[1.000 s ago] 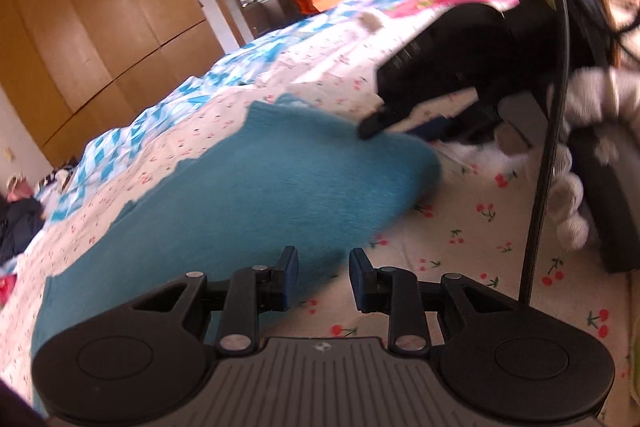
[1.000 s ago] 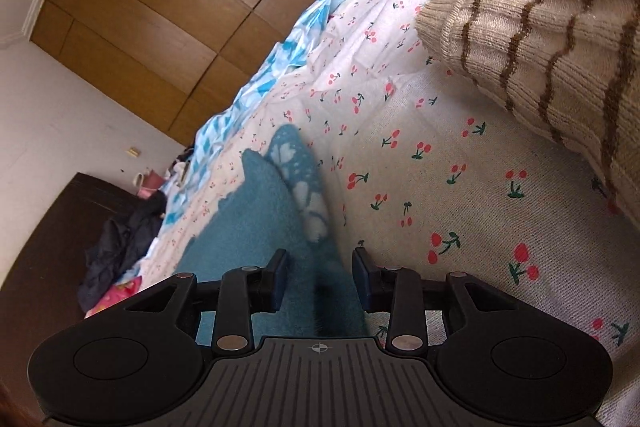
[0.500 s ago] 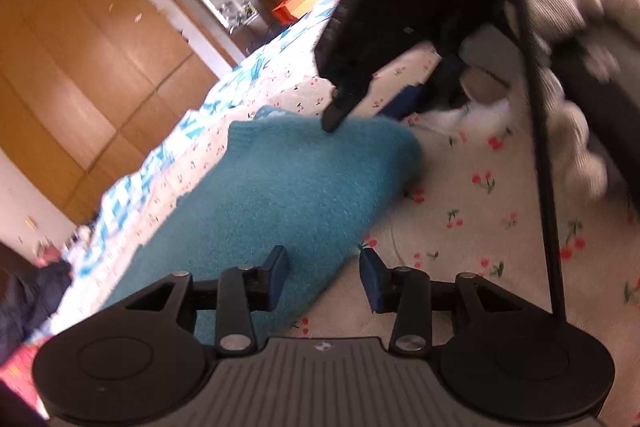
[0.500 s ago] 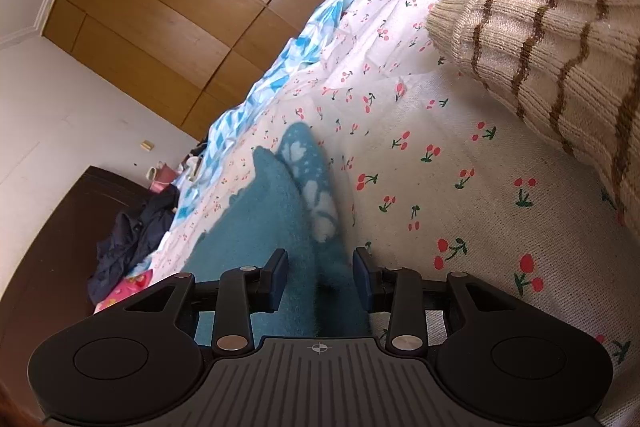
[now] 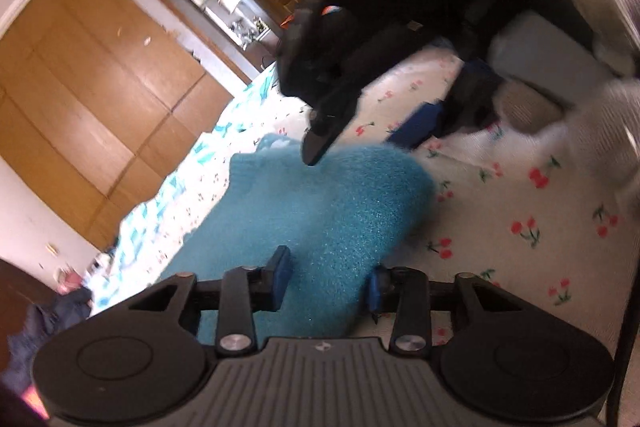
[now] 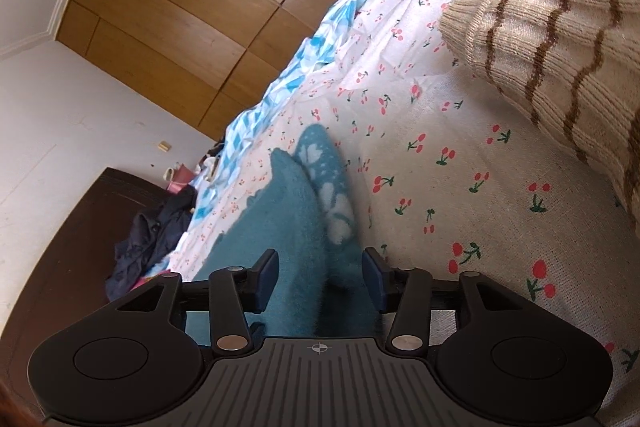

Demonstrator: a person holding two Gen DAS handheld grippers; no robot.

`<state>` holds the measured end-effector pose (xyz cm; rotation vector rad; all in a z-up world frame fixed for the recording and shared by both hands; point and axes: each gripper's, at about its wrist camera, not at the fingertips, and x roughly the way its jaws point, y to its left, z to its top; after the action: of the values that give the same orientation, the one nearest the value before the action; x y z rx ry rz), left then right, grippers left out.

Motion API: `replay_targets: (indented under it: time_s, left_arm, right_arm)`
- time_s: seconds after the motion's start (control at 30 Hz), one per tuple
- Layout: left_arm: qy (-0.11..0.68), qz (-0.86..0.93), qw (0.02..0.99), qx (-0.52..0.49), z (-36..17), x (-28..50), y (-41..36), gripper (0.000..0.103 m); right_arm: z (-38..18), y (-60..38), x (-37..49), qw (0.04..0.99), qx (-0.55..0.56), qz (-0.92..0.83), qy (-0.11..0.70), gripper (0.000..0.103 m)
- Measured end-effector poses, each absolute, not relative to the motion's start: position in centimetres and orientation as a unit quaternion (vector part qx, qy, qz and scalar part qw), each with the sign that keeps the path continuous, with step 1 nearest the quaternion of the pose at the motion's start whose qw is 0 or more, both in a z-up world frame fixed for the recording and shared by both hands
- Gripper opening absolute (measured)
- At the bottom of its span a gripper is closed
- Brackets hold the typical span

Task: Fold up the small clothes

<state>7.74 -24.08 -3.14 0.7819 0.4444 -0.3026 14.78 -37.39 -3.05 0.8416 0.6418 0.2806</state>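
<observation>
In the left wrist view the left tool (image 5: 326, 277) has come in over the near end of the teal fleece garment (image 5: 320, 211), which lies flat on the cherry-print bed sheet (image 5: 520, 227) toward the bed's near edge; half a second ago its blue pads stood at the cloth's rim, now the cloth fills the gap between them. The jaws have just been closing a little and stand at a narrow-to-middling gap, the pads not visibly pinching the fleece, so I read this as lining up a grasp. The right tool (image 5: 316, 147) shows here as a dark blurred shape whose tip hangs over the garment's far end. In the right wrist view the right tool (image 6: 320, 277) has just been opening: the pads now stand clear on either side of the raised ridge of the teal fleece garment (image 6: 288, 227), where they sat closer to it before. That looks like a release after laying a fold. A beige striped sweater (image 6: 560, 27) waits at the bed's far right side, untouched.
</observation>
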Motion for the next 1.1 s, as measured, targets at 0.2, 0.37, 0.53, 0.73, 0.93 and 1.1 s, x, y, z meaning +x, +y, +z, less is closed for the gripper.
replay_targets:
  time_s: [0.2,0.37,0.53,0.73,0.93,1.1]
  left_arm:
    - [0.215,-0.158,0.908,0.322,-0.6,7.6,-22.0,0.029]
    - [0.211,-0.17,0.915,0.298,-0.7,7.6,-21.2,0.028]
    - [0.211,-0.179,0.925,0.262,-0.2,8.3,-20.3,0.028]
    - [0.21,-0.186,0.932,0.228,-0.1,8.1,-19.6,0.027]
    - [0.209,-0.194,0.938,0.199,0.4,7.6,-19.3,0.026]
    - [0.209,-0.192,0.939,0.195,0.5,8.0,-19.0,0.025]
  right_arm:
    - [-2.9,-36.9,16.3,0.838,0.421,0.138,0.318,0.064]
    - [-2.7,-35.3,20.4,0.85,0.366,0.125,0.358,0.065]
    - [-3.0,-34.9,22.7,0.84,0.363,0.14,0.378,0.066]
    - [-3.1,-34.6,24.7,0.822,0.368,0.169,0.401,0.06]
    - [-4.2,-35.8,25.3,0.782,0.451,0.171,0.395,0.042]
    - [-4.1,-34.7,26.8,0.789,0.426,0.169,0.409,0.046]
